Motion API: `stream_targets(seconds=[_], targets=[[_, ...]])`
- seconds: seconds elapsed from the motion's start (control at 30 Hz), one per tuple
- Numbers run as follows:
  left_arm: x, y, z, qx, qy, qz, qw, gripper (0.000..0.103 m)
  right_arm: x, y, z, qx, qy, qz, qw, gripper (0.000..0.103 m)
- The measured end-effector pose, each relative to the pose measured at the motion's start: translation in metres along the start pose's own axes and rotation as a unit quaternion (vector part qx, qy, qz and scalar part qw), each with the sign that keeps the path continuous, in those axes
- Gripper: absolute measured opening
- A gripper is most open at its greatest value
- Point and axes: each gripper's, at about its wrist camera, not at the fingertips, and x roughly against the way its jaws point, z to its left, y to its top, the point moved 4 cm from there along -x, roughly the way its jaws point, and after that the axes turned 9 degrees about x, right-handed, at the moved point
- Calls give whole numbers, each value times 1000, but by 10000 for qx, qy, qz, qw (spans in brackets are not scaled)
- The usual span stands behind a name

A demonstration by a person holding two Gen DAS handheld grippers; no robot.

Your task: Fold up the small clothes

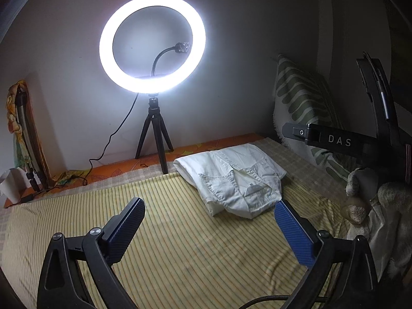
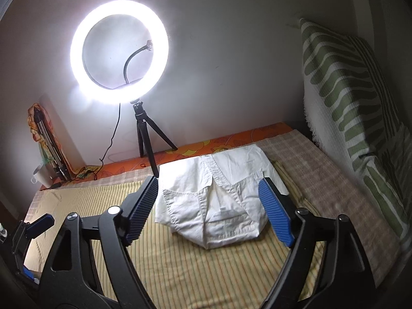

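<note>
We find the shirt (image 2: 213,200) folded compact near the bed's (image 2: 180,270) far edge. Left gripper (image 1: 209,228) and right gripper (image 2: 208,211) stand wide open, empty. We judge little remains.

Through the left wrist camera we see our left gripper (image 1: 209,215) with its blue ribbed fingers (image 1: 293,231) spread wide above the yellow striped bedsheet (image 1: 180,244). The folded white cotton garment (image 1: 231,177) lies just ahead, nearly touching our right-hand finger. Behind it a glowing ring light on a black tripod (image 1: 152,43) stands by the wall, a green-and-white patterned pillow (image 1: 301,103) propped to its right.
</note>
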Motion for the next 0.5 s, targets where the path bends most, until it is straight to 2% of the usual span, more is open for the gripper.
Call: stream_targets(seconds=[0.1,0.13,0.23,0.5], targets=[[14,-10,3,-35,-6,0,10000,103,16,-10,13,88,-117,-141,9998,102],[19,-14,3,-65,-6,4,10000,103,20,-13,17,106,-139,-196,9997,103],[27,-22,4,-131,47,61,9999,103,29,-24,28,129,-156,-282,9994,103],[42,-35,14,-56,70,98,9999,103,27,-43,47,97,-78,-150,9998,103]])
